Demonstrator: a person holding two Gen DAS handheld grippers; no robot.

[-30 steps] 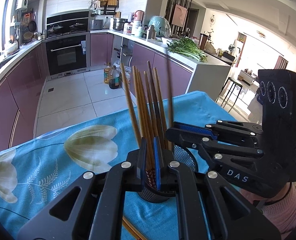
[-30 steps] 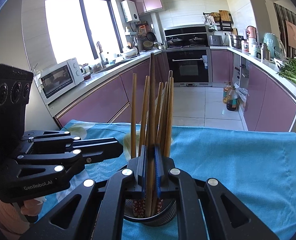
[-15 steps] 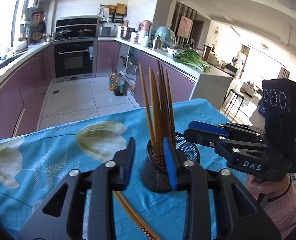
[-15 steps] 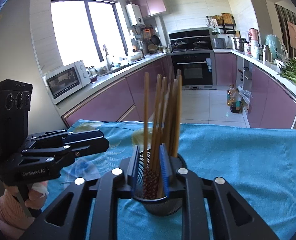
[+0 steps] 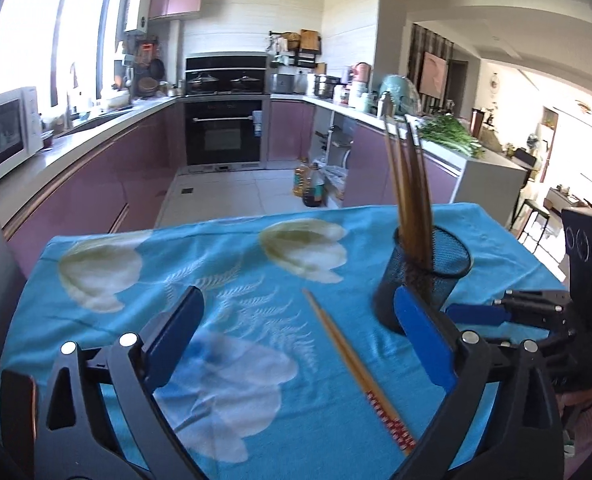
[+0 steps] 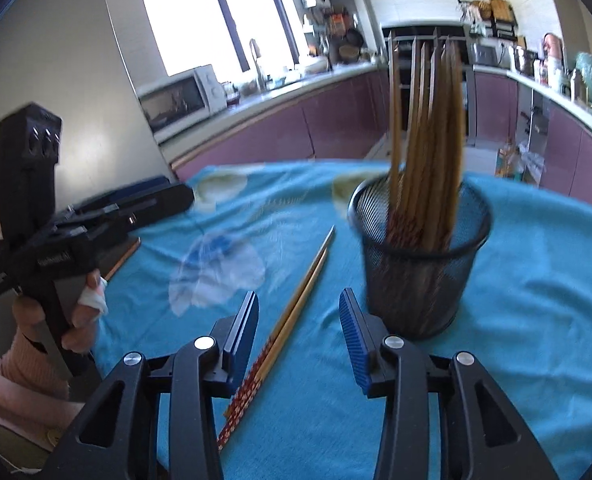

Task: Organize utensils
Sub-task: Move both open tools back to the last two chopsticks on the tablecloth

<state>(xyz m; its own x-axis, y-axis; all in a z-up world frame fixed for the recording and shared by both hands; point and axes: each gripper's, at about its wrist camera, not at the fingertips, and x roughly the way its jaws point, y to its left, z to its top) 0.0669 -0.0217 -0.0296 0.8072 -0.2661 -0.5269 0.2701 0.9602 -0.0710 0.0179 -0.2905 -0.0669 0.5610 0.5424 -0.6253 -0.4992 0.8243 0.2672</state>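
Note:
A black mesh cup (image 5: pixel 424 280) (image 6: pixel 416 276) stands on the blue flowered cloth (image 5: pixel 215 280) and holds several wooden chopsticks (image 5: pixel 410 184) (image 6: pixel 428 140) upright. One loose pair of chopsticks (image 5: pixel 356 368) (image 6: pixel 312 276) lies flat on the cloth to the left of the cup. My left gripper (image 5: pixel 296 316) (image 6: pixel 171 196) hovers over the cloth, its jaws opening wide with nothing between them. My right gripper (image 6: pixel 299 307) (image 5: pixel 456 312) sits low just left of the cup. Its jaws are opening and straddle the loose pair without pressing it.
The table's far edge (image 5: pixel 255 220) drops to the kitchen floor, with purple cabinets (image 5: pixel 95 184) and an oven (image 5: pixel 223 136) beyond. A dark flat board (image 6: pixel 115 256) lies at the table's left edge under the left gripper. A hand (image 6: pixel 79 312) grips that gripper's handle.
Both grippers were shut on chopsticks standing in the cup; they have let go, opened and drawn back. The left view has swung left, and the loose pair on the cloth is now visible.

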